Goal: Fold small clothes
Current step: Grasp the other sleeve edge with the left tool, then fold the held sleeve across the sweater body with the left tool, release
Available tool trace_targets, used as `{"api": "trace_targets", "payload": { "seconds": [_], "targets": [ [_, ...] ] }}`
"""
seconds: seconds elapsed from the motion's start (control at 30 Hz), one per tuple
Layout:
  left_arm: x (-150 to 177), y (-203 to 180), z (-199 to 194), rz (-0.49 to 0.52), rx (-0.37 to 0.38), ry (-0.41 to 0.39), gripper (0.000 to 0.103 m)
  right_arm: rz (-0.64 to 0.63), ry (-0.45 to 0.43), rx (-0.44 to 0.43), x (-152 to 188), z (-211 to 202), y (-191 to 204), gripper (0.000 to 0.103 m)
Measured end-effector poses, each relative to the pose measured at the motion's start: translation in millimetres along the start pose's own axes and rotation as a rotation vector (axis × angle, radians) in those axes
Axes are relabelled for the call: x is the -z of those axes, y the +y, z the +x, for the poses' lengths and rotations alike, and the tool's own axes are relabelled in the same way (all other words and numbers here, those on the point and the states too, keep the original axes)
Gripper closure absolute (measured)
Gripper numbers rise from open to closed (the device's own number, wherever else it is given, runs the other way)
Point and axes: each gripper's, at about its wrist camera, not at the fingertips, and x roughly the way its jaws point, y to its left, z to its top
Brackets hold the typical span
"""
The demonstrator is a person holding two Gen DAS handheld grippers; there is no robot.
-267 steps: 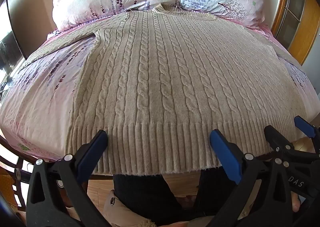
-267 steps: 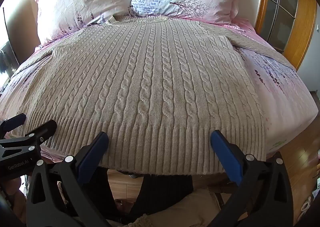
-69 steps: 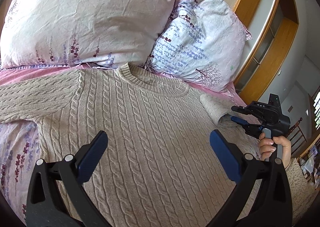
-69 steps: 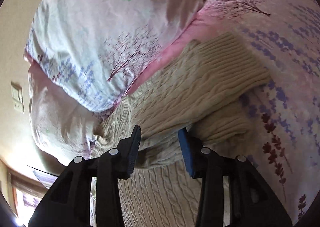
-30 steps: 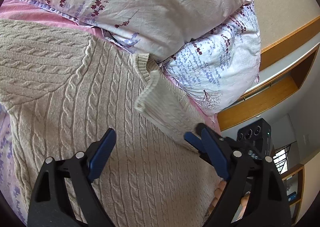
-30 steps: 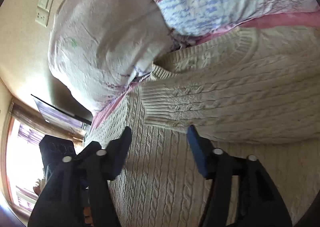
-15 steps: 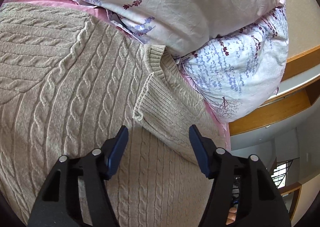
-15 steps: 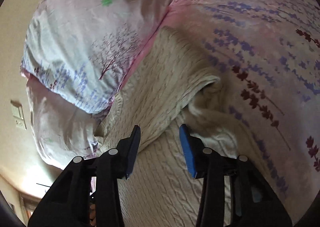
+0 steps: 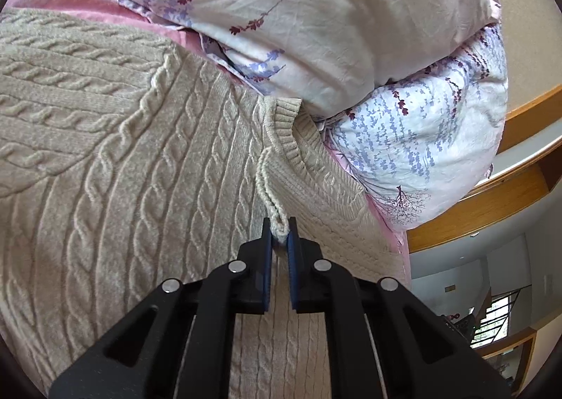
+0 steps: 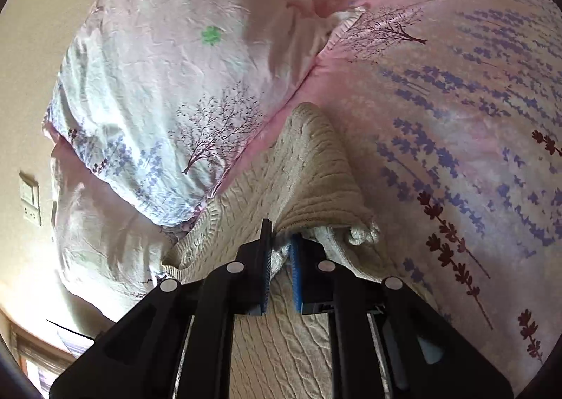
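Observation:
A beige cable-knit sweater lies flat on the bed, its neck toward the pillows. Its right sleeve is folded across the chest near the ribbed collar. My left gripper is shut on the cuff end of that sleeve. In the right wrist view my right gripper is shut on the folded sleeve at the shoulder fold, which stands up a little from the bed.
Two floral pillows lie just beyond the collar. The pink lavender-print bedsheet spreads to the right of the sweater. A wooden frame and a wall switch are at the edges.
Both grippers have closed: the left on the sleeve cuff, the right on the fold at the shoulder. The left gripper has moved closer to the collar.

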Motion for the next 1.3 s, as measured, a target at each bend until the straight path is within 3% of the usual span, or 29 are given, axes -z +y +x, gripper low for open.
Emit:
{"api": "trace_targets", "payload": {
  "seconds": [0.23,0.43,0.7,0.8,0.87,0.93,1.0,1.17,1.3],
  "targets": [
    [7.6,10.0,-6.9,0.017,-0.073,-0.003,0.096,0.009,0.06,0.072,14.7,13.1,-14.3,0.094],
    [6.8,8.4,-12.1,0.071,-0.118,-0.046,0.096,-0.064,0.041,0.104,20.8,8.0,-5.1,0.094],
    [7.4,15.2,-6.6,0.086,-0.172,-0.042,0.095,-0.153,0.043,0.177,31.8,10.5,4.6,0.094],
    [8.8,11.6,-6.4,0.118,-0.191,-0.035,0.092,-0.175,0.03,0.22,36.6,1.1,12.0,0.082],
    [8.2,13.0,-7.7,0.104,-0.177,-0.022,0.09,-0.232,-0.027,0.256,42.9,-11.4,24.4,0.074],
    [7.8,13.0,-11.5,0.091,-0.155,-0.007,0.085,-0.323,-0.077,0.266,48.6,-19.5,44.3,0.069],
    [8.8,13.5,-20.6,0.081,-0.137,-0.003,0.071,-0.449,-0.075,0.26,56.1,-14.7,69.6,0.062],
    [11.1,26.3,-68.4,0.073,-0.116,-0.041,0.047,-0.693,0.059,0.277,87.1,33.5,116.9,0.059],
    [7.0,57.5,-123.3,0.036,-0.14,-0.107,0.042,-0.812,0.128,0.323,113.5,67.5,134.6,0.058]
  ]
}}
